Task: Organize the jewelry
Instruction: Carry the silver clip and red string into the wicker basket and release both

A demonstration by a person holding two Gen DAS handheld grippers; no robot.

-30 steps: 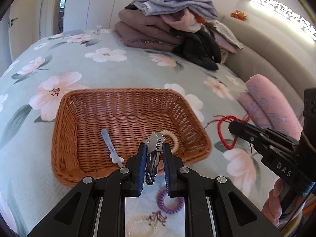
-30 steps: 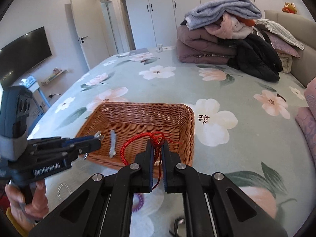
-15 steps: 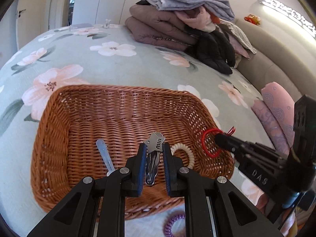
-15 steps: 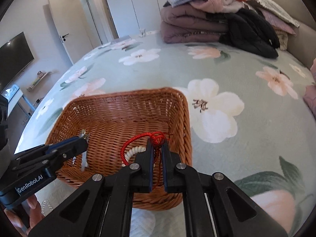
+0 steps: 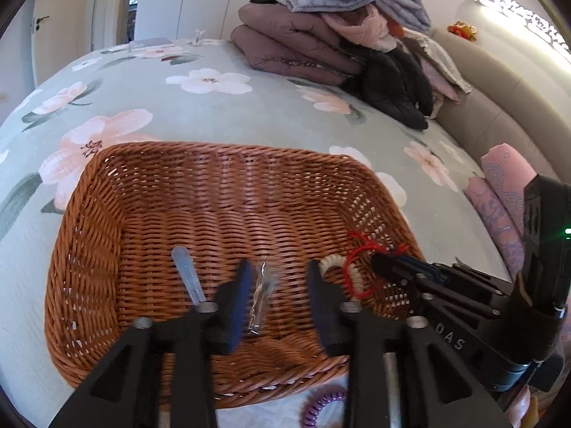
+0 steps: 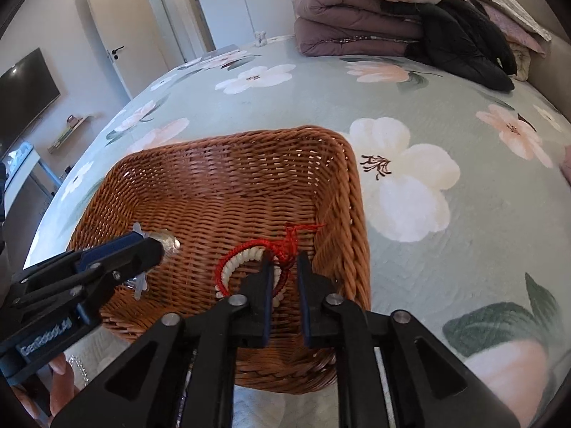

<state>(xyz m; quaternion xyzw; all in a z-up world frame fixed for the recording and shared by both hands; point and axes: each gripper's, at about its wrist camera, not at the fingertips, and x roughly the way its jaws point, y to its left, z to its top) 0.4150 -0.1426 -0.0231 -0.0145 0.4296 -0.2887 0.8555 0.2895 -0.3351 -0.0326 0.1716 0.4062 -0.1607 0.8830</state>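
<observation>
Left wrist: left hand-held gripper [image 5: 276, 296] tilted down, opening.

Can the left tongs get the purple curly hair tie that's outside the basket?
Probably, but not straight away. The purple hair tie lies on the bed just outside the basket's near wall, under the left tongs. They are opening over the basket floor, so they'd have to pull back first.

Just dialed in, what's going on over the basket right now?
Both grippers are over the wicker basket on the bed, dropping jewelry in. The left gripper is opening, and a silver hair clip sits loose between its fingers. The right gripper is starting to open around a red cord bracelet lying over a white bead bracelet. A purple coil tie is outside the basket.
</observation>
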